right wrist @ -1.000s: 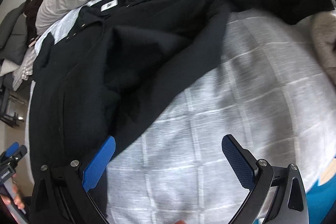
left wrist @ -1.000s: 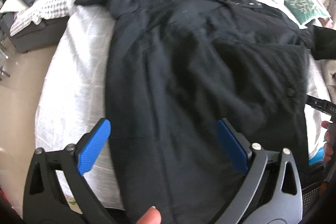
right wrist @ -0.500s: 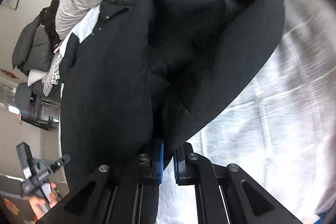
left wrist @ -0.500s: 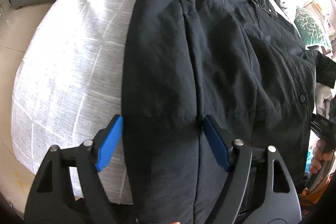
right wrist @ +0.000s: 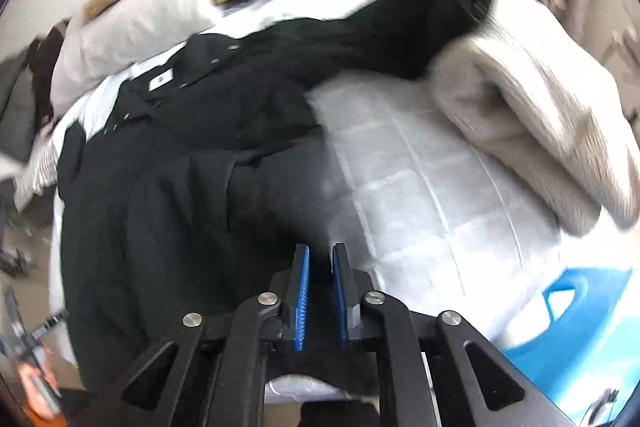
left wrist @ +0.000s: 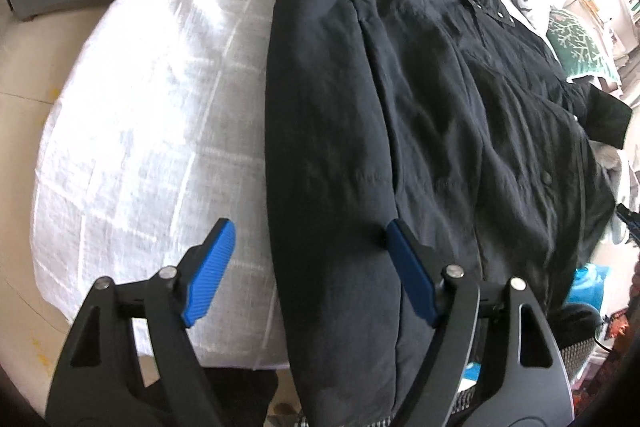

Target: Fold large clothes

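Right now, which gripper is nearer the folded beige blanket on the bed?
Right. The right gripper is near the bed's right side, where the beige blanket lies ahead and to its right. The left gripper straddles the black coat edge on the opposite side.

white checked bedspread [left wrist: 152, 115] — beige blanket [right wrist: 532, 131] | green cushion [left wrist: 576, 47] | blue basket [right wrist: 576, 311]

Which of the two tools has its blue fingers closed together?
The right tool: its blue pads nearly meet beside the black coat. The left tool stands wide open.
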{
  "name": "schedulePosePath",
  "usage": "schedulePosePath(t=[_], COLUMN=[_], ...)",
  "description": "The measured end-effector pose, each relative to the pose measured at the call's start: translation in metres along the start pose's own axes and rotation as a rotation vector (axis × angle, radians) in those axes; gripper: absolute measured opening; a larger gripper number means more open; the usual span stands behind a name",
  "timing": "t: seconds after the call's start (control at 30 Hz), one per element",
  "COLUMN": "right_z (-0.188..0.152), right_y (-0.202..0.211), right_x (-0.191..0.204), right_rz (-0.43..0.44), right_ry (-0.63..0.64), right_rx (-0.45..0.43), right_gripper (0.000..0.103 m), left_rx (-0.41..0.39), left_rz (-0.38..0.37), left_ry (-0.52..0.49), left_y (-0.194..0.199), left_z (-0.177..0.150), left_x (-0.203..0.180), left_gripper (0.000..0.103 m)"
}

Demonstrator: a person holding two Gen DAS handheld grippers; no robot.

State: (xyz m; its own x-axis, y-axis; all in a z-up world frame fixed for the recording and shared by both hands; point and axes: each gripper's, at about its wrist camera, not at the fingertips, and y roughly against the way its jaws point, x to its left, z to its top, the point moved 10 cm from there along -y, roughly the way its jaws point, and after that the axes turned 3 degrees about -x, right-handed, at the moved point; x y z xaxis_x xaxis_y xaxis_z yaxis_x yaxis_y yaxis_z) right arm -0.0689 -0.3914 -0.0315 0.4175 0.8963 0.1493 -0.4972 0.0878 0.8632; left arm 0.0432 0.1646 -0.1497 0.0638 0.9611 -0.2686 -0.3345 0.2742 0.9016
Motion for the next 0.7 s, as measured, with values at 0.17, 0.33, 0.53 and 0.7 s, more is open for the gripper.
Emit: schedulePosePath(t=[0.17, 0.33, 0.53, 0.7], right_z=[-0.02, -0.05, -0.074, -0.069], right_y=[-0.004, -0.02, -0.054, -0.015], right_x=[-0.011, 0.0, -0.001, 0.01], right_rz=[0.068, 0.198, 0.259, 0.342], right_ry=[-0.023, 0.007, -0.031, -0.034], right_rx=[0.044, 0.172, 0.302, 0.215], right_gripper=[0.045, 0.052, 0.004, 0.001], left_rx=[0.056, 0.184, 0.14, -0.083], left_rz=[-0.037, -0.155, -0.229, -0.152], left_ry=[-0.009, 0.065, 0.092, 0.054], left_y=[0.002, -0.013, 0.013, 0.097], left_z=[-0.023, -0.06, -0.065, -0.036], left_x=[-0.001, 0.001, -0.007, 0.017], left_gripper=[0.078, 0.053, 0.006, 0.006])
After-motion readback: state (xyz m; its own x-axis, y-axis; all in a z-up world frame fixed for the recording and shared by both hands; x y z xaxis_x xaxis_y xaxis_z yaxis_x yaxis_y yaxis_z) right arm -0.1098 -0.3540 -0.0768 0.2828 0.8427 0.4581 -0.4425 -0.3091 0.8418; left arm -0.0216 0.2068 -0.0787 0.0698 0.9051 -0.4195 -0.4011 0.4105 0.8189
